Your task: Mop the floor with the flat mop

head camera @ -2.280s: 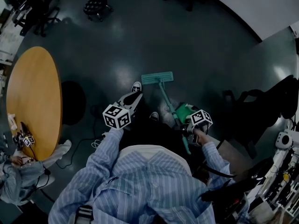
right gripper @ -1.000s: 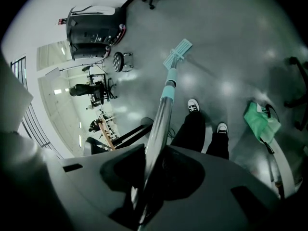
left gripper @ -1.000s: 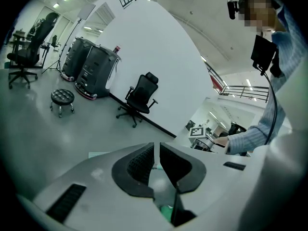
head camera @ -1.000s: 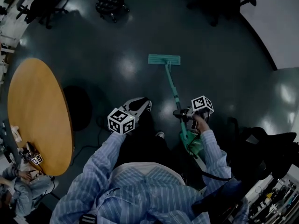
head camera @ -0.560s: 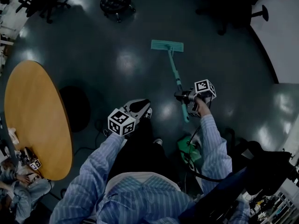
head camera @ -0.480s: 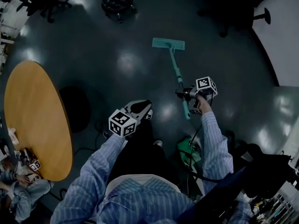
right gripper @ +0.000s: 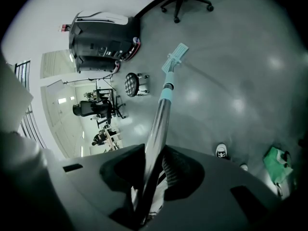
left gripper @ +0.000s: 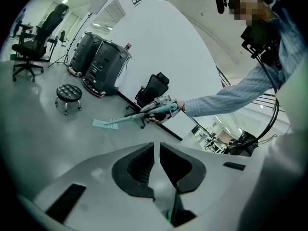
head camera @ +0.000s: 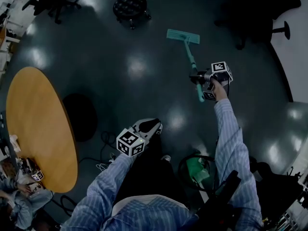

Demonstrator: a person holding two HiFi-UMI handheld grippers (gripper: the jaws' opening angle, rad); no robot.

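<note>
The flat mop lies with its teal head (head camera: 183, 36) flat on the dark floor, far ahead of me. Its handle (head camera: 192, 64) slopes back to my right gripper (head camera: 199, 79), which is shut on the handle at full arm's reach. In the right gripper view the metal handle (right gripper: 161, 109) runs out between the jaws to the mop head (right gripper: 175, 57). My left gripper (head camera: 153, 125) hangs near my legs, shut with nothing between its jaws (left gripper: 156, 160). The left gripper view shows the mop head (left gripper: 107, 124) and the right gripper (left gripper: 161, 109) off in the distance.
A round wooden table (head camera: 38, 119) stands at left, with a seated person (head camera: 19, 196) at its near edge. A black stool (head camera: 130, 5) is beyond the mop head. Office chairs (head camera: 260, 8) stand at the back right. A green bucket (head camera: 198, 170) and cables (head camera: 103, 141) lie near my feet.
My right arm has stretched forward, and the mop head has slid away across the floor toward the stool. The left gripper stayed by my legs.
</note>
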